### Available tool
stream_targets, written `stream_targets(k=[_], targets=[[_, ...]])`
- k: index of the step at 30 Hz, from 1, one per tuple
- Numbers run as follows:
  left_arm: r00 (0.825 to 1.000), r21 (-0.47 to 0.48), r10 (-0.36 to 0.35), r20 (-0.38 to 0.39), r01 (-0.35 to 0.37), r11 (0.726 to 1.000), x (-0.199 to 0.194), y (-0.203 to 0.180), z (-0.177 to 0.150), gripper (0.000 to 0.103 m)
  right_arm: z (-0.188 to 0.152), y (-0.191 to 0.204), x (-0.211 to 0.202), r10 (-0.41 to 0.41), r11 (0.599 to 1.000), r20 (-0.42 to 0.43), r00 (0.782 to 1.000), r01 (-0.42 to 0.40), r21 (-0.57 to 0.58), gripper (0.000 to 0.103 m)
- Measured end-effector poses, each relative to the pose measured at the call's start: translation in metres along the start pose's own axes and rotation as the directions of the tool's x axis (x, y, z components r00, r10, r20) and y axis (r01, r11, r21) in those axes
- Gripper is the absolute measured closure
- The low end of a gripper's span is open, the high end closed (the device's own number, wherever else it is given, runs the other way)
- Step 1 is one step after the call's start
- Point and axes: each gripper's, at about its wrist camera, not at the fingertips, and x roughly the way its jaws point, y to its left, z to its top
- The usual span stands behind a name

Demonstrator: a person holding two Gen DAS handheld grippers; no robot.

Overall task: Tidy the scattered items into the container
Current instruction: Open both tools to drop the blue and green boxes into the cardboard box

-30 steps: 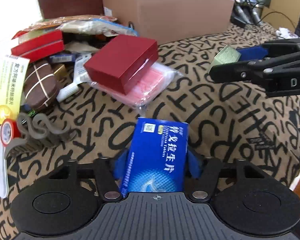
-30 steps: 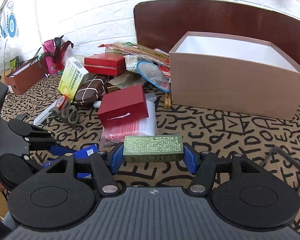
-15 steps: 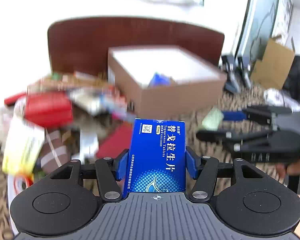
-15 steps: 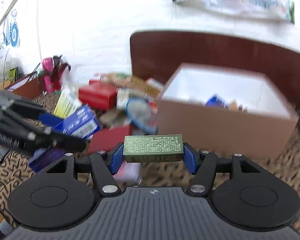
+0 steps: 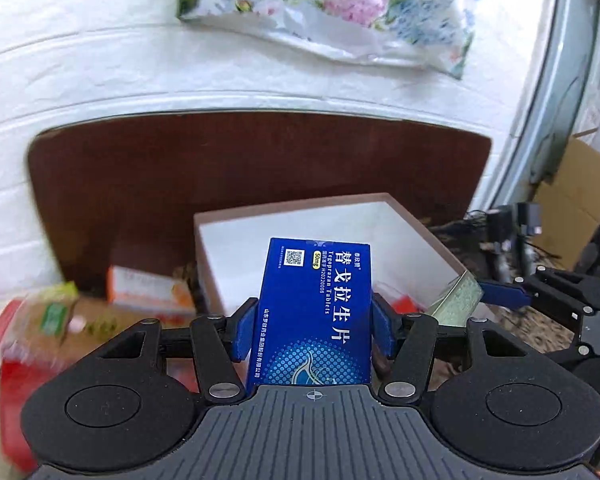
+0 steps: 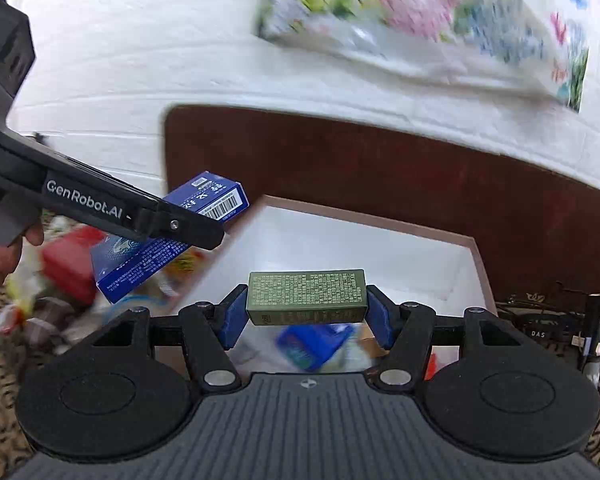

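Risk is judged highest at release: the blue box [image 5: 314, 312], pinched upright in the left gripper [image 5: 312, 332], is held over the near left wall of the carton [image 5: 420, 224], so if let go early it could catch the rim and fall outside. To its right, the green box [image 6: 307, 297] is clamped crosswise in the right gripper [image 6: 306, 320], above the carton's open inside, where loose items are seen blurred. Both grippers are pitched forward and raised, side by side, left slightly behind.
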Motion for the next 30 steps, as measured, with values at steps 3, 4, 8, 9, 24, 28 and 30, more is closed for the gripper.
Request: stream_targets(k=[3,4,8,9,24,28,30], targets=[[0.999,-0.003,0.021,-0.032,-0.021,1.000,0.044,0.001,0.013,0.044,0.009,-0.024,0.039,0.000,0.999,-0.052,0.999,0.003,0.043,0.037],[0.999,-0.006,0.025,-0.043,-0.025,1.000,0.058,0.002,0.017,0.044,0.011,-0.031,0.051,0.000,0.999,-0.070,0.998,0.004,0.054,0.037],[0.996,-0.022,0.039,-0.080,-0.041,0.999,0.104,0.009,0.026,0.043,0.012,-0.050,0.095,-0.010,0.998,-0.131,0.991,0.018,0.056,0.037],[0.995,-0.027,0.040,-0.086,-0.042,0.999,0.111,0.011,0.027,0.042,0.011,-0.053,0.105,-0.015,0.998,-0.144,0.989,0.023,0.052,0.037],[0.993,-0.026,0.027,-0.117,-0.031,0.999,0.121,0.017,0.012,0.003,0.002,-0.058,0.131,-0.036,0.996,-0.169,0.985,0.048,0.069,0.007],[0.993,-0.021,0.025,-0.114,-0.027,0.999,0.103,0.012,0.009,0.003,0.006,-0.049,0.115,-0.049,0.998,-0.169,0.984,0.056,0.039,0.007],[0.994,-0.018,0.025,-0.106,-0.027,0.999,0.090,0.010,0.006,0.003,0.008,-0.043,0.102,-0.050,0.998,-0.166,0.985,0.056,0.028,0.006]])
